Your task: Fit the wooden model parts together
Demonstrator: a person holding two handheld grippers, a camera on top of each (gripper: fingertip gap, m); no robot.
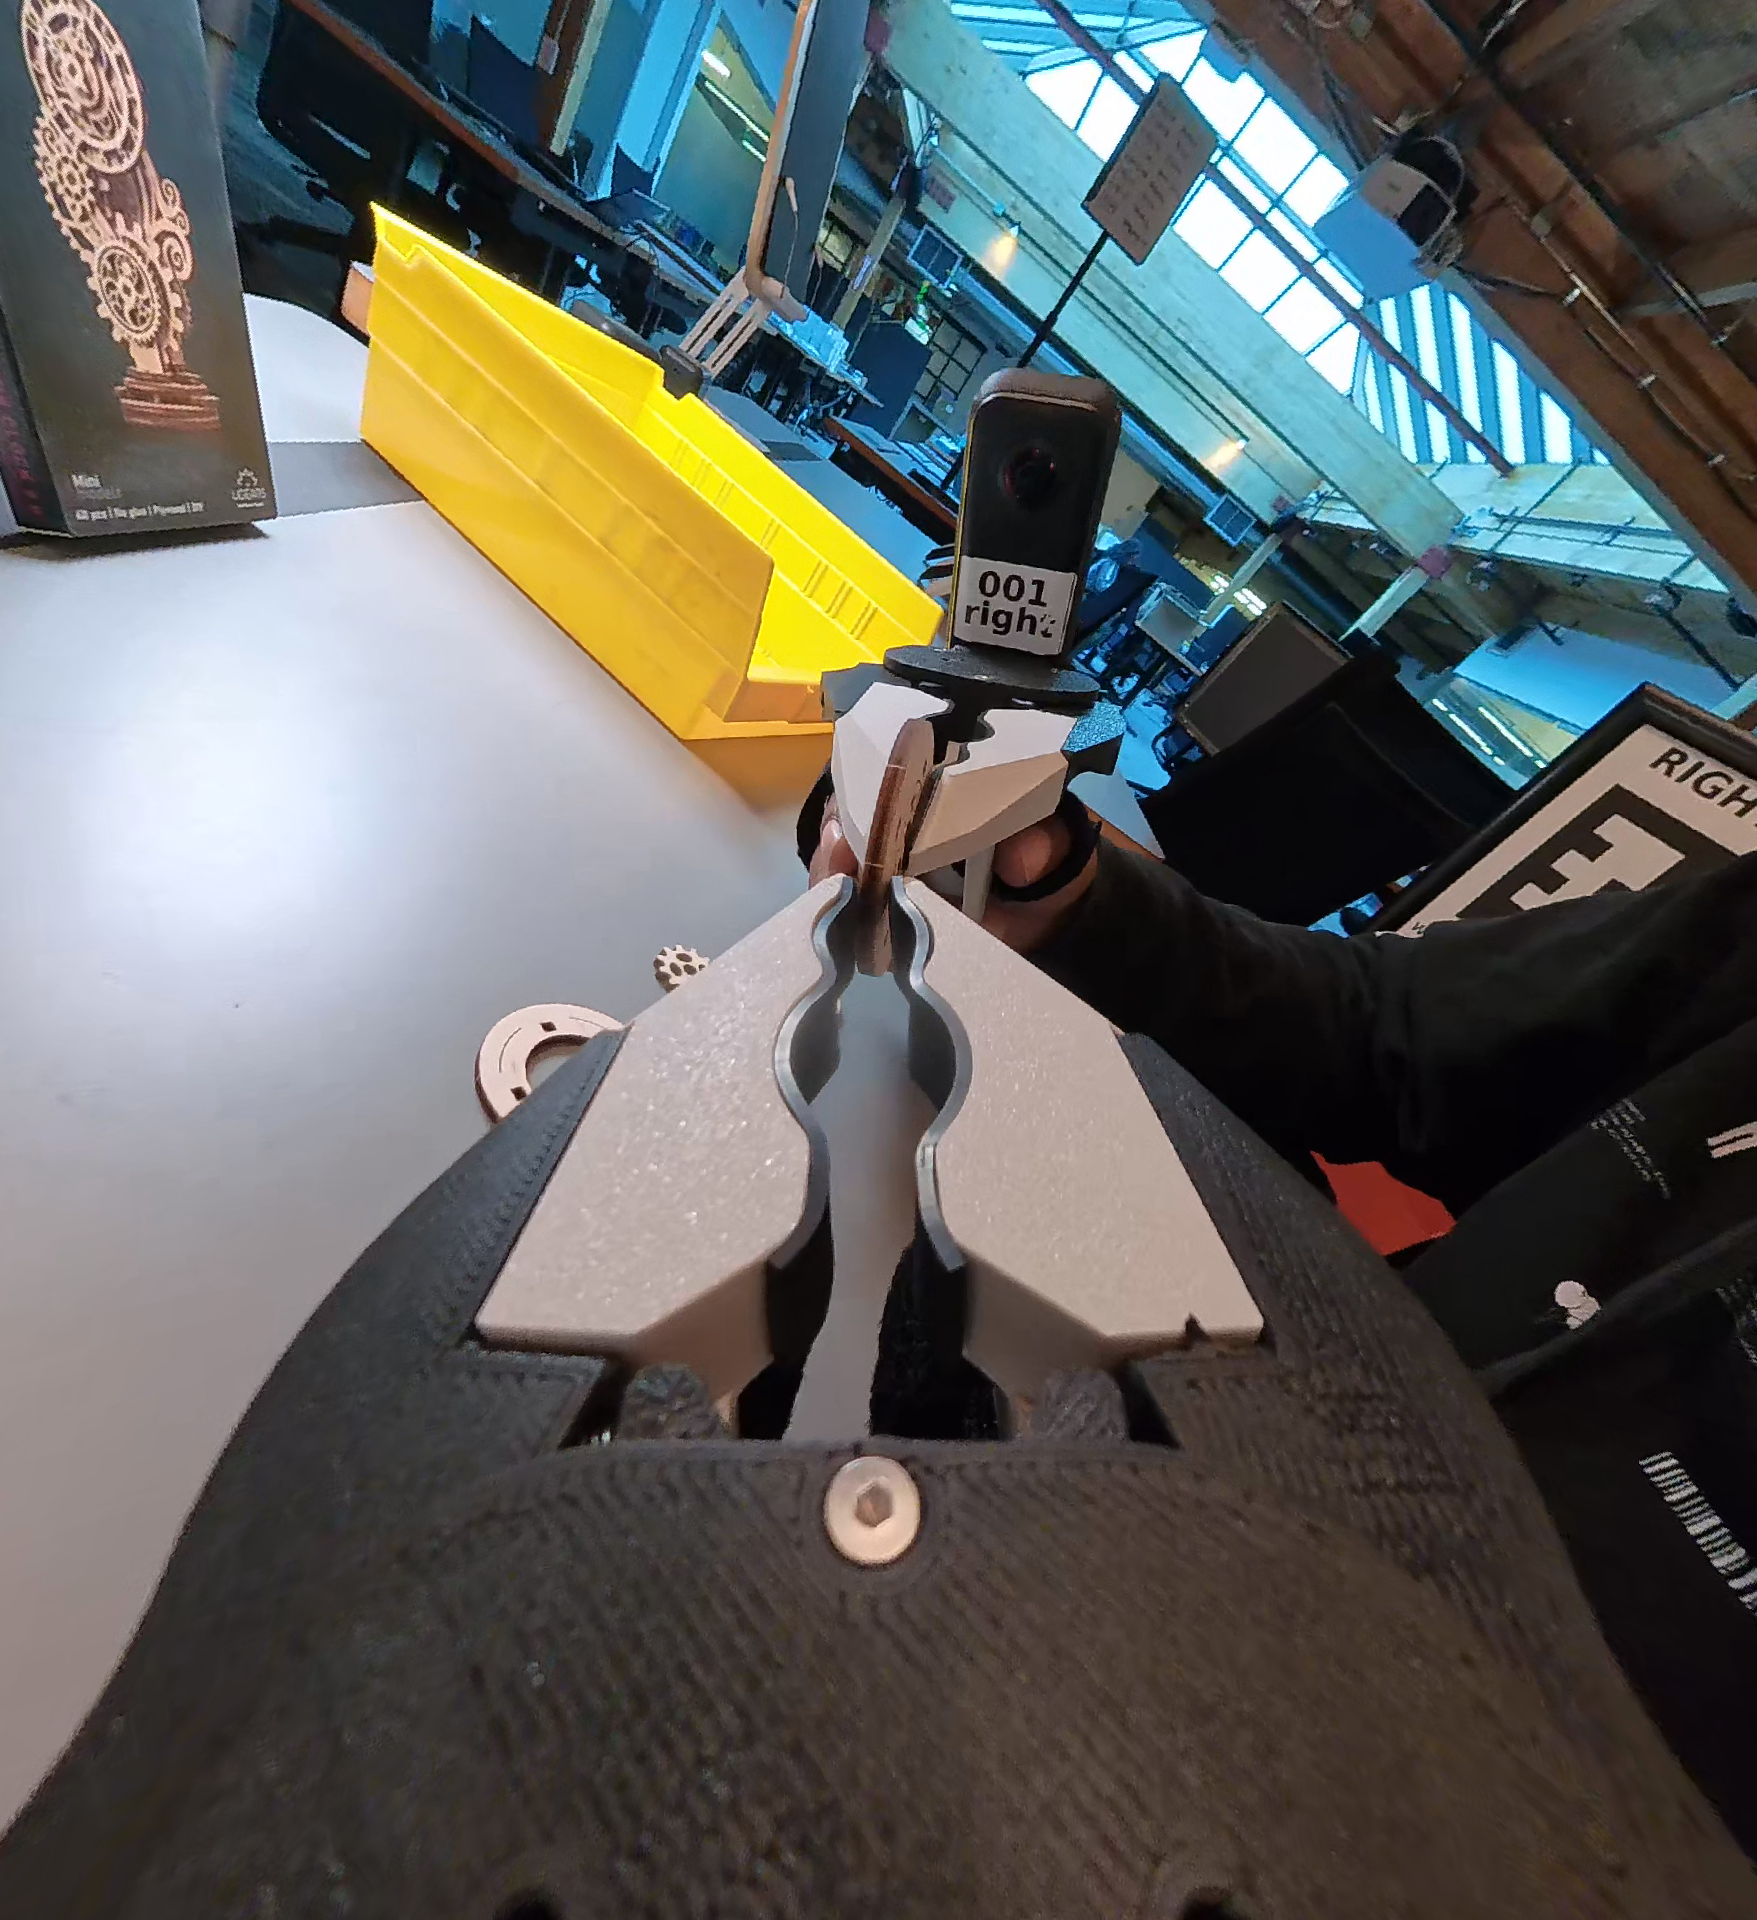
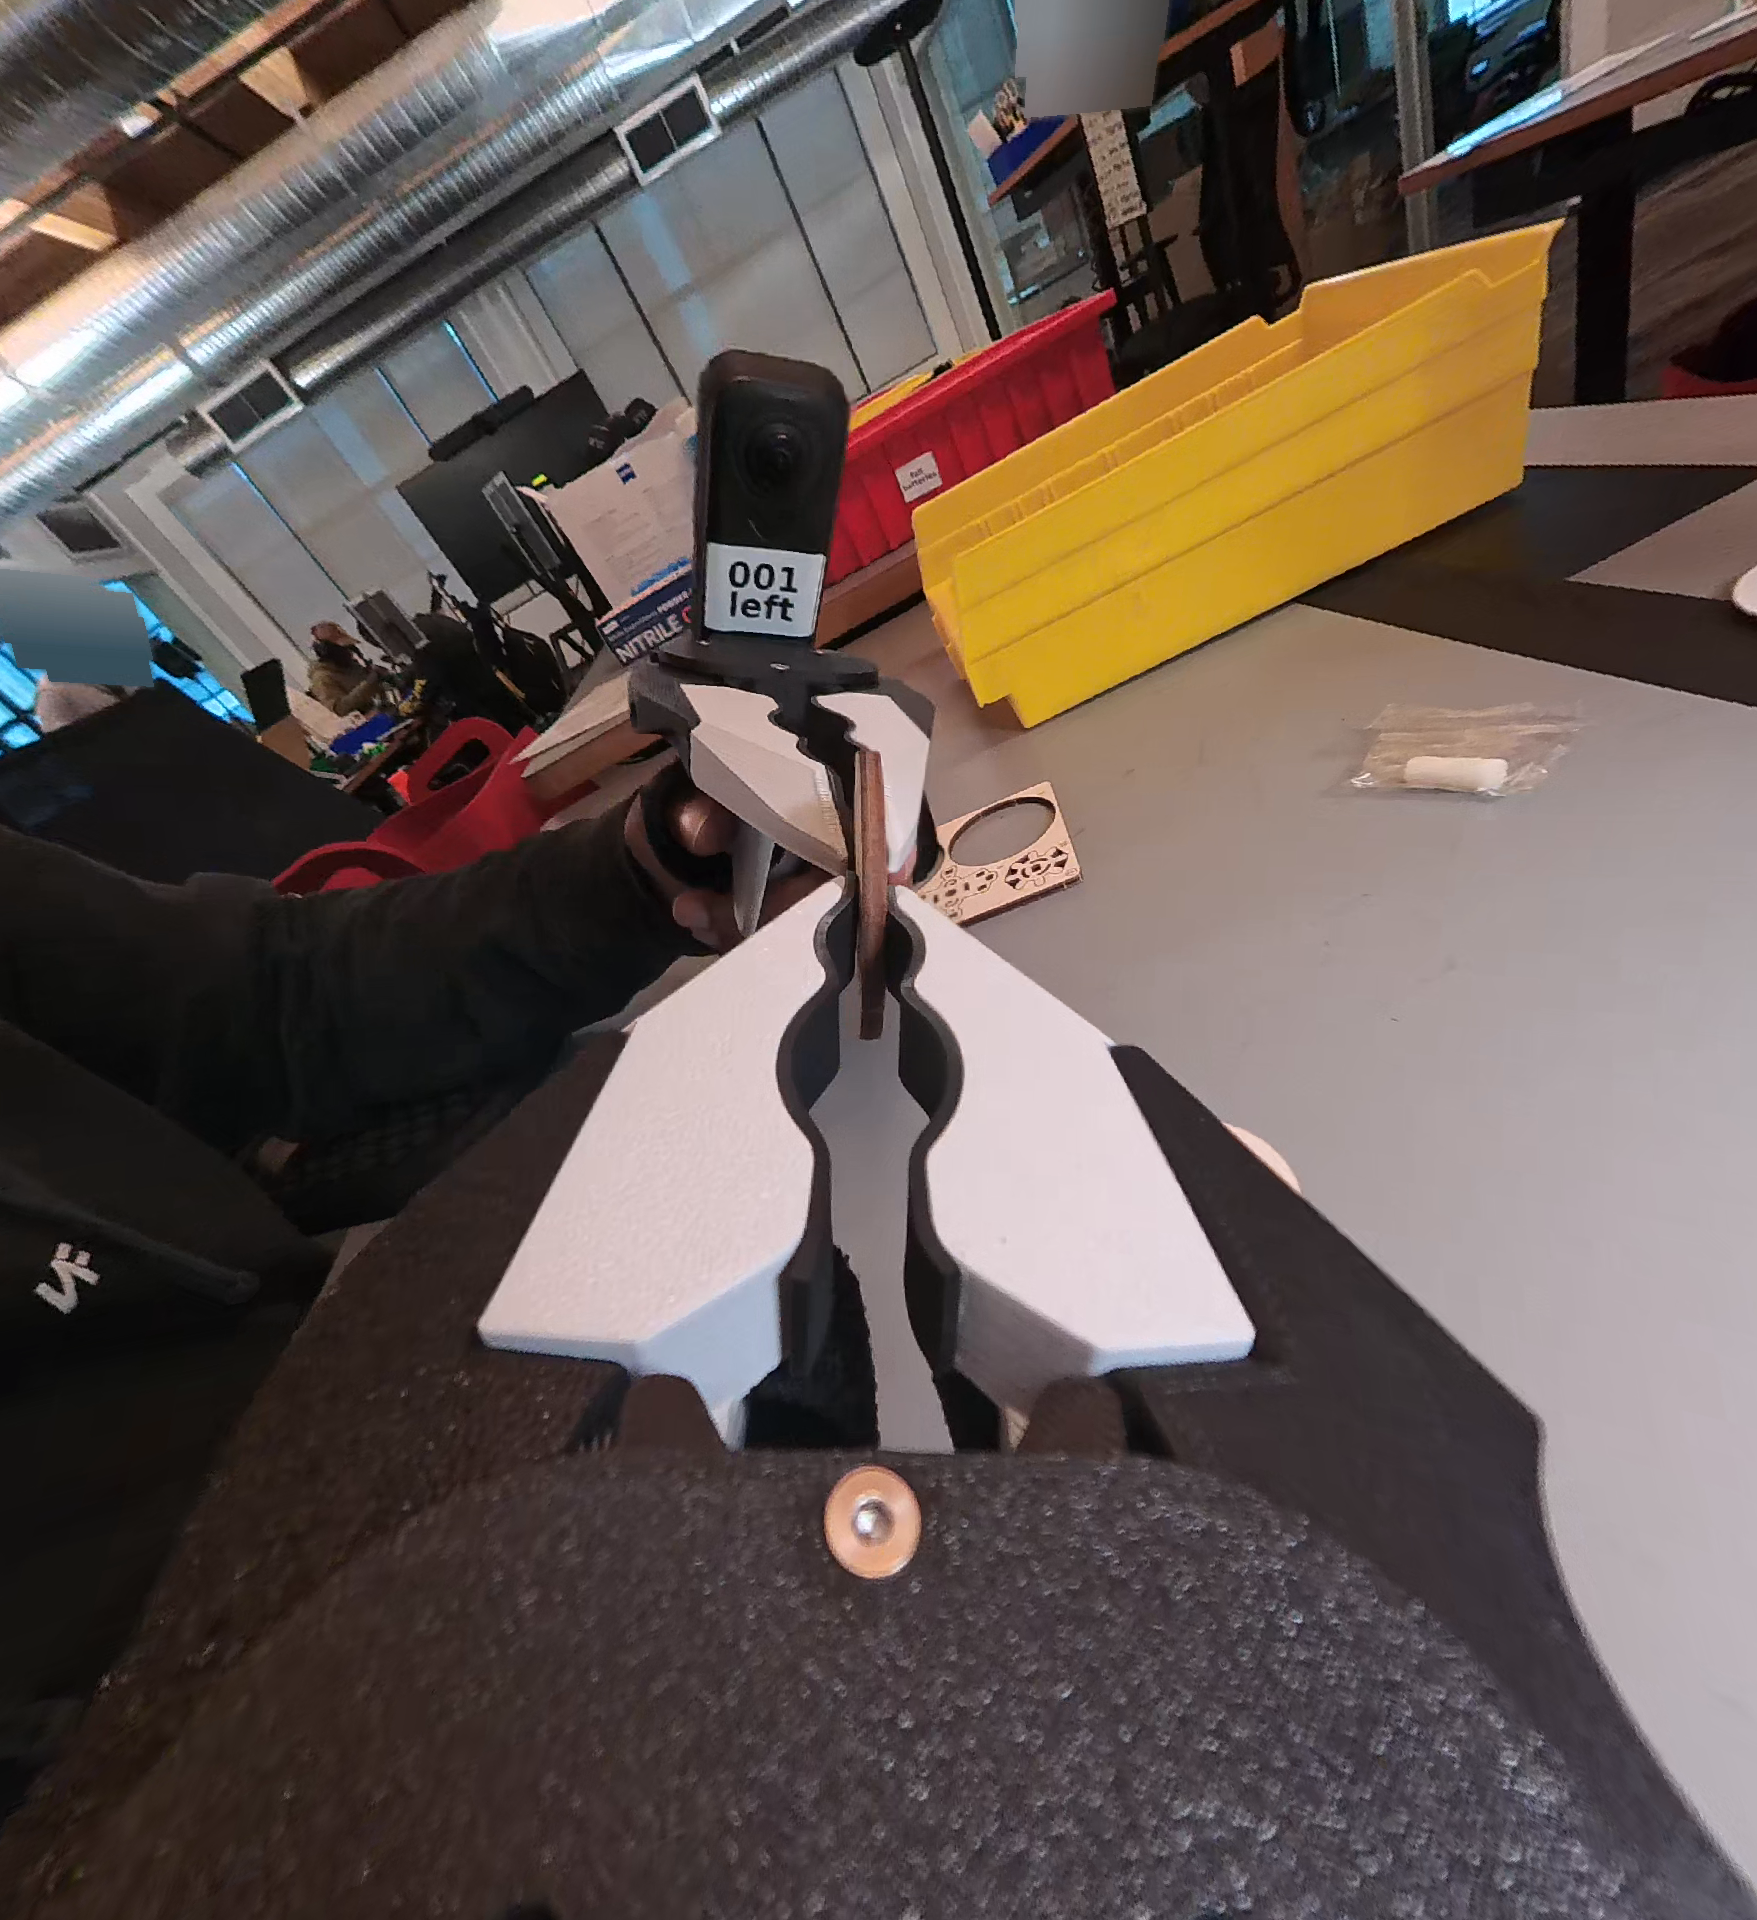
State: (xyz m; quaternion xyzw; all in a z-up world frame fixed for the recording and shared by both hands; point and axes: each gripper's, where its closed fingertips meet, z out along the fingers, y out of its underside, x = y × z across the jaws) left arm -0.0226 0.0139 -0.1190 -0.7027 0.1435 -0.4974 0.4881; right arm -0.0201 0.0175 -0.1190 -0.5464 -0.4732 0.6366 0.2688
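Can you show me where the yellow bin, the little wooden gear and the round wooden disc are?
yellow bin (image 2: 1258,499): right wrist view, on its long side wall.
little wooden gear (image 1: 680,966): left wrist view, on its toothed face, lying on the table.
round wooden disc (image 1: 889,821): left wrist view, on its edge, between the two grippers.

Black sleeves (image 1: 1373,1018), white-fingered hand-held gripper (image 1: 872,914)

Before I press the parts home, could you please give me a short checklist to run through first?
1. Left gripper shut on the wooden disc: ok.
2. Right gripper shut on the disc: ok.
3. Disc edge-on, in line with both grippers: ok.
4. Second part mated to the disc: cannot tell.
5. Loose ring and small gear lying on the table, apart from the grippers: ok.
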